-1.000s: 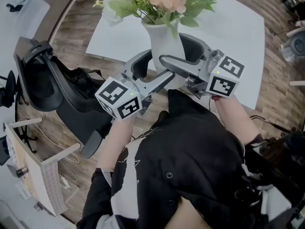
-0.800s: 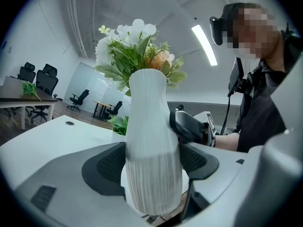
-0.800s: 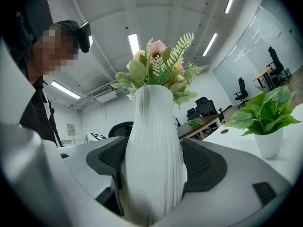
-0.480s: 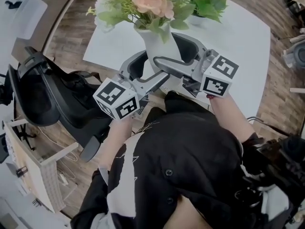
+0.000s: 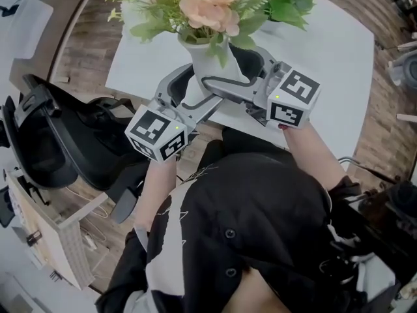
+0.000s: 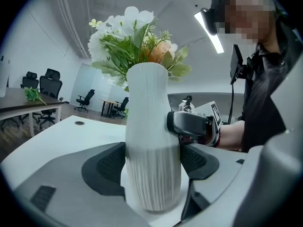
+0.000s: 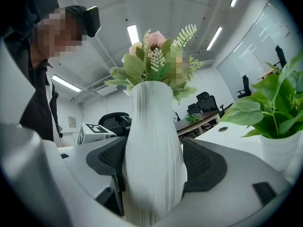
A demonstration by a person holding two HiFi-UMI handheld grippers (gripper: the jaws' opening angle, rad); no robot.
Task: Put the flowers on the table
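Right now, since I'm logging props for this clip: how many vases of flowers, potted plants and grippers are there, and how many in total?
vase of flowers: 1
potted plant: 1
grippers: 2 (left gripper, right gripper)
Total: 4

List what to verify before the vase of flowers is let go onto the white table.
1. Left claw shut on vase: ok, pads press both sides.
2. Right claw shut on vase: ok.
3. Vase upright: ok in both gripper views.
4. Vase above table: ok, though close to its near edge.
5. Base resting on table: cannot tell.
6. Clearance from potted plant: ok, it stands apart.
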